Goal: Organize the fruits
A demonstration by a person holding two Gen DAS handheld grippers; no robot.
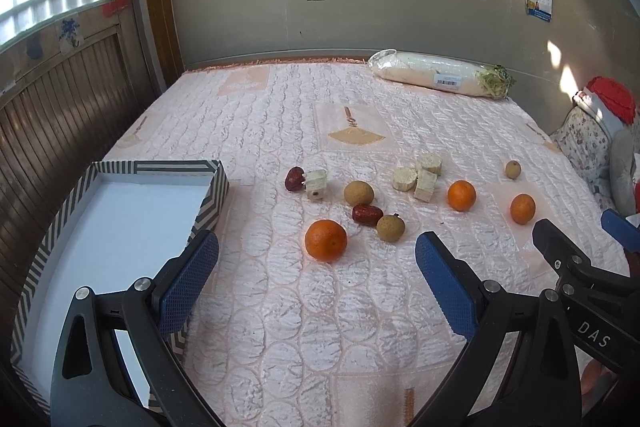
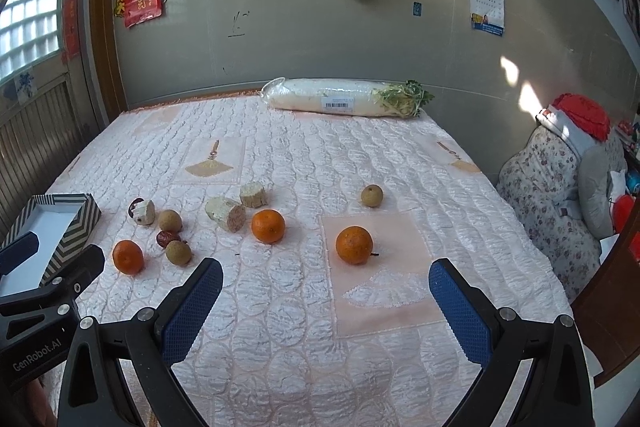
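Both wrist views, fruit scattered on a quilted bed [image 1: 280,307] before any pick. The left gripper [image 1: 316,279] hangs low at the bottom of the left wrist view, its fingers [image 1: 188,283] spread wide and holding nothing. The right gripper [image 2: 326,311] sits likewise at the bottom of the right wrist view, fingers [image 2: 192,311] wide apart and empty. The striped box [image 1: 218,187], apparently the destination, lies at lower left of the left wrist view and is empty.

Nearest the left gripper is an orange [image 1: 325,239], centre frame. Just beyond it a red date [image 1: 367,215] touches a longan [image 1: 390,227], with a second longan [image 1: 359,193] close behind. A right-hand orange [image 2: 354,245] lies in line with the right gripper, and another orange [image 2: 268,225] sits upper left of it, beside pale cut stalk pieces [image 2: 226,213].

Likely hazards:
- Round fruit may roll on the soft, glossy quilt if a finger nudges it off-centre.
- A wide closure near the cluster could catch the date with a longan.
- The left finger overlaps the box wall in view; whether it touches cannot be told, but a sweep might shift the light box.
- The stalk pieces might be mistaken for fruit.
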